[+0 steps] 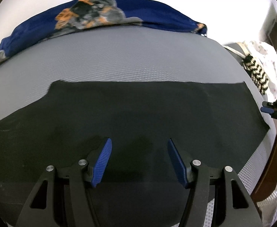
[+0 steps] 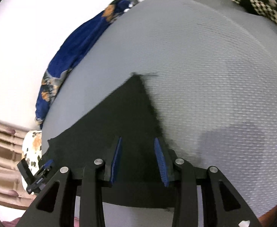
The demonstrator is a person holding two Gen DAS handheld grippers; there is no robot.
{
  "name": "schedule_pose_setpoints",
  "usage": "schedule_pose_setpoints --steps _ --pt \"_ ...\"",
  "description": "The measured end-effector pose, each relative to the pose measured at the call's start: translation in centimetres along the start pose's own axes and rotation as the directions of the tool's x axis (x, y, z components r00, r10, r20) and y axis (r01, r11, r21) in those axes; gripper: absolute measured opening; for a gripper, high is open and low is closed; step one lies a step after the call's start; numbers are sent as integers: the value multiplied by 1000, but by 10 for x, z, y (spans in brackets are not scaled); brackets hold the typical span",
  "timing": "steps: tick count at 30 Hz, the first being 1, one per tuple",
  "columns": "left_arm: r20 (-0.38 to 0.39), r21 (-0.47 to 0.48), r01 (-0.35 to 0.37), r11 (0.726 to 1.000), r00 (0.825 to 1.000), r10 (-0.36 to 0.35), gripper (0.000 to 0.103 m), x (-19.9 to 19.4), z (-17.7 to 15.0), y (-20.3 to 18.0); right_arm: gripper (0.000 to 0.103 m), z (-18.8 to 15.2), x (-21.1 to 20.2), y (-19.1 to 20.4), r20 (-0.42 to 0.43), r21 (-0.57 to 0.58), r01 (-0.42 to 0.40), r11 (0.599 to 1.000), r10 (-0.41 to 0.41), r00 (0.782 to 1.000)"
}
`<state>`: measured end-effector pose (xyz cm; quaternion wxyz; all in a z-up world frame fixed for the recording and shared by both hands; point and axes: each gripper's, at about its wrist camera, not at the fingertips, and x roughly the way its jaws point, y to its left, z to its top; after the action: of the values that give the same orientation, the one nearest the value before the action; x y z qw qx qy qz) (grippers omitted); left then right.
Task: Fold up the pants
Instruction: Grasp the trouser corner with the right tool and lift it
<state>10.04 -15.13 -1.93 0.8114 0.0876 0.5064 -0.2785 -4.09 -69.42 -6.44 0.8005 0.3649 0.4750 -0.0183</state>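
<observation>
Near first: left gripper [image 1: 139, 145] hanging right over the black pants [image 1: 138, 113], blue pads spread wide, nothing pinched between them, just dark fabric underneath. Looks to sit above the cloth rather than pressing in, but hard to call contact for sure.

Same deal on the other side: right gripper [image 2: 138, 143] over a pointed corner of the pants [image 2: 131, 113], jaws parted about halfway, not gripping anything. Picture a bit smeared there, so no calling whether the tips brush the fabric.

Pants spread flat across the near part of the grey mattress [image 1: 138, 56], one long straight edge running side to side. Right end of the cloth reaching close to the mattress's right edge, where the right gripper [image 1: 269, 109] pokes in just beside it. From the right wrist view, left gripper [image 2: 43, 168] peeking in low at the left.

Further back: bare textured grey surface, then a blue blanket with orange and grey print [image 1: 100, 17] bunched along the far edge. Off to the far right corner, a black-and-cream zigzag cloth [image 1: 256, 71].
</observation>
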Motion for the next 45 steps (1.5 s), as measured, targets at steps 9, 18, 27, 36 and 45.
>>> schedule_pose_setpoints --steps 9,18,27,36,45 --pt "-42 62 13 998 999 -10 62 18 0 -39 34 -5 2 -35 -78 8 -98 995 99 992" --pt "-31 147 -50 988 998 55 64 26 -6 -56 26 -2 24 -36 -104 4 -292 956 291 951" --pt "-25 134 -60 989 998 64 69 30 -4 -60 4 1 42 -31 -73 33 -313 949 315 946" --pt "-20 121 -75 990 997 78 72 32 -4 -62 3 -3 45 -12 -61 58 -247 967 251 966" --pt "-22 129 -71 989 997 75 73 32 -2 -60 7 -10 46 22 -8 43 -104 994 104 995"
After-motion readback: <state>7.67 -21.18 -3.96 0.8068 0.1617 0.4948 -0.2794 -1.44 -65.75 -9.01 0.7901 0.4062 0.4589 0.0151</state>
